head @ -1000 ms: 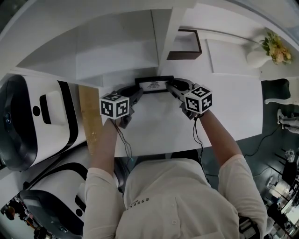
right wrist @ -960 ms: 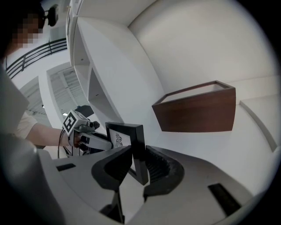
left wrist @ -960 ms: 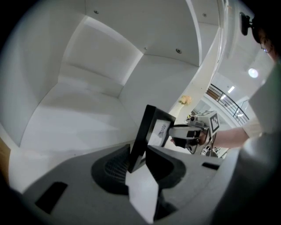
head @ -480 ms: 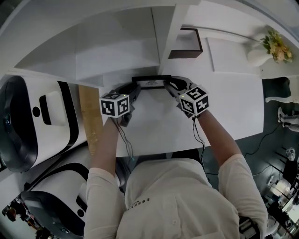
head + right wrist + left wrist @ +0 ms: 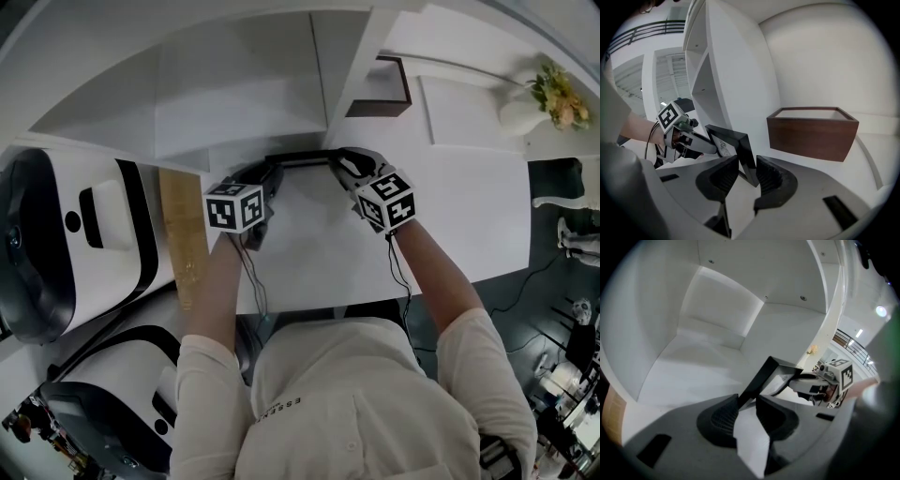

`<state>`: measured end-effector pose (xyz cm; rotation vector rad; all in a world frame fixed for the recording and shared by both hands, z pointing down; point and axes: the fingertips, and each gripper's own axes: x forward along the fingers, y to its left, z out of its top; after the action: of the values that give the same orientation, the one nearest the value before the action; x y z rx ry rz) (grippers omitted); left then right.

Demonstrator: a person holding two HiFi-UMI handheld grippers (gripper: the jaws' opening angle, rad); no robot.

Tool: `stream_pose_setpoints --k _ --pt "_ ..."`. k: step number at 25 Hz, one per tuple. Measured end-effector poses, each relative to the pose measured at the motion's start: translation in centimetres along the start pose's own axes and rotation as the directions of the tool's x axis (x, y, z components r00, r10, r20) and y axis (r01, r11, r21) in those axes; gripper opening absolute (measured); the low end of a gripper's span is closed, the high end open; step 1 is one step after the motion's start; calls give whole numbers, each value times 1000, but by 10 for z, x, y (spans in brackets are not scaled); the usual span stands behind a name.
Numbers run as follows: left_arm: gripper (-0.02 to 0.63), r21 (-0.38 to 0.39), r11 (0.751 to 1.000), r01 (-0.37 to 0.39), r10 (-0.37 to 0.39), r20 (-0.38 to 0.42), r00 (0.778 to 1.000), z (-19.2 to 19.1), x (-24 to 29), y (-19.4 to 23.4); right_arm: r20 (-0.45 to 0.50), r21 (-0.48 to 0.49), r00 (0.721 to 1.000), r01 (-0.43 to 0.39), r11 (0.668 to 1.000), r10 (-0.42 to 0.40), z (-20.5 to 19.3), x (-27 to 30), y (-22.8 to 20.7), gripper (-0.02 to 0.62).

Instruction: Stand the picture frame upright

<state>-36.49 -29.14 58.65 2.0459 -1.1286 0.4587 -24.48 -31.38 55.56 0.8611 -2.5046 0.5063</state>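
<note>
At the back of the desk [image 5: 309, 244], the frame [image 5: 300, 157] has tipped up to nearly upright; the left gripper [image 5: 746, 406] pinches its left edge, while the right gripper [image 5: 745, 173] has just slackened around the other, suggesting release.

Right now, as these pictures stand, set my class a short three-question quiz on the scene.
1. True or false: the picture frame lies face down on the table.
2. What stands in the shelf, right of the frame? A: a brown wooden box; B: a stack of books; C: a mug.
3. What is the left gripper shut on?
Key: 1 false, it is up on edge; 2 A; 3 the picture frame's side edge.
</note>
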Motion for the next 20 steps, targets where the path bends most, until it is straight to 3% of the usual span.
stream_pose_setpoints --k 11,13,16,20 --pt "131 0 1000 -21 21 5 1000 0 -2 2 -14 81 1000 -16 997 18 -4 3 -3 169" --pt "249 23 1000 -8 7 10 1000 0 -2 -2 -41 87 999 -24 996 28 -11 3 -1 198" --pt "287 33 999 3 -3 9 1000 -1 -3 -3 -56 89 998 -15 996 20 -18 1 0 209" --pt "290 2 1000 -12 12 37 999 -4 -14 -2 -49 114 999 26 993 -21 -19 -7 -2 209"
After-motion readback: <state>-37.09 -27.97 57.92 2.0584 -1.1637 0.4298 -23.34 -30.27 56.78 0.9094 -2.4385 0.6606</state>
